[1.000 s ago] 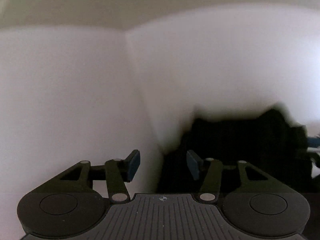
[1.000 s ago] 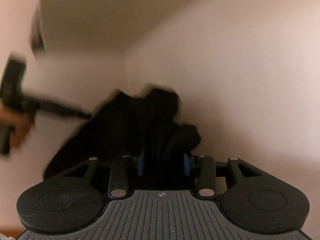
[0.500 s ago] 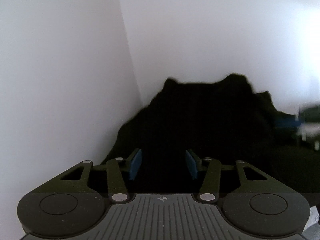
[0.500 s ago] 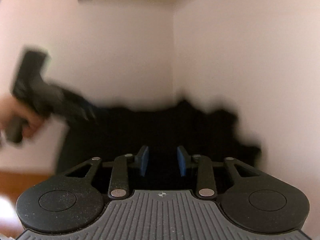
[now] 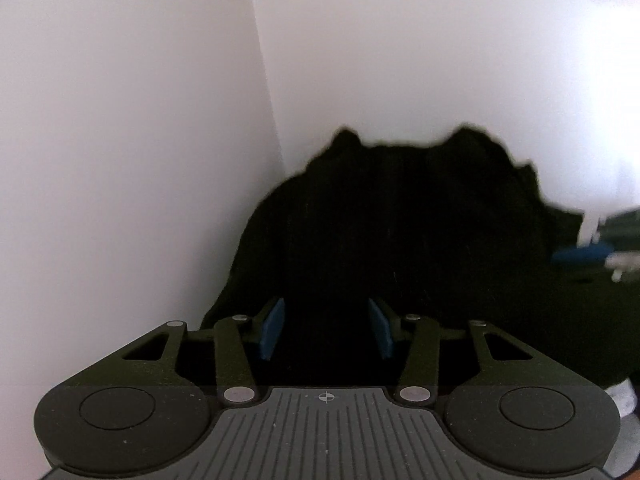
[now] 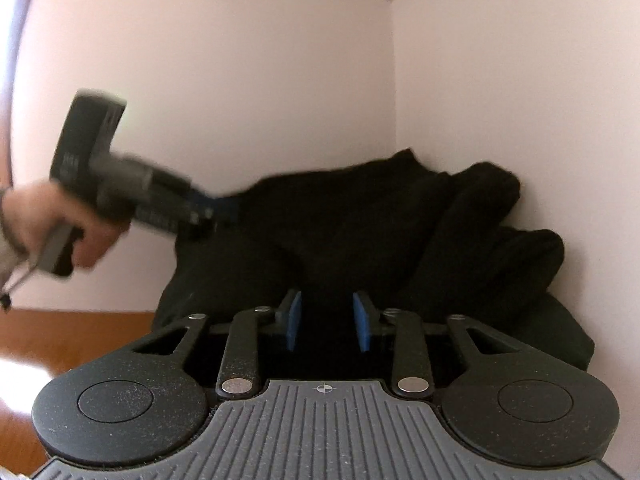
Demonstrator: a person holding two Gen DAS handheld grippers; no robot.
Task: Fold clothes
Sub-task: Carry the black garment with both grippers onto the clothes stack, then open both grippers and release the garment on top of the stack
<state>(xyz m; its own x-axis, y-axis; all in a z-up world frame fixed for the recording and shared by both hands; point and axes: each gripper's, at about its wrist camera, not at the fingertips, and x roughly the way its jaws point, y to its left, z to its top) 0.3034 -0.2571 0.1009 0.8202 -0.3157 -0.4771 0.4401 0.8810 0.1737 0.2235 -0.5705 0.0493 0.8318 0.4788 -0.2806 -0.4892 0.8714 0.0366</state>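
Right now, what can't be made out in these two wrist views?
- Black garment, left wrist view: underexposed, no folds or type readable.
- Left gripper, right wrist view: motion-blurred, jaw gap unreadable.
- Right gripper: black cloth behind pads, contact unclear.
- Surface under the garment: hidden by the cloth.

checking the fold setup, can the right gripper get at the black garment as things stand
Probably yes. The black garment is heaped in the wall corner directly ahead of the right gripper, with nothing between. Its dark cloth fills the gap, but whether the pads press it is unclear.
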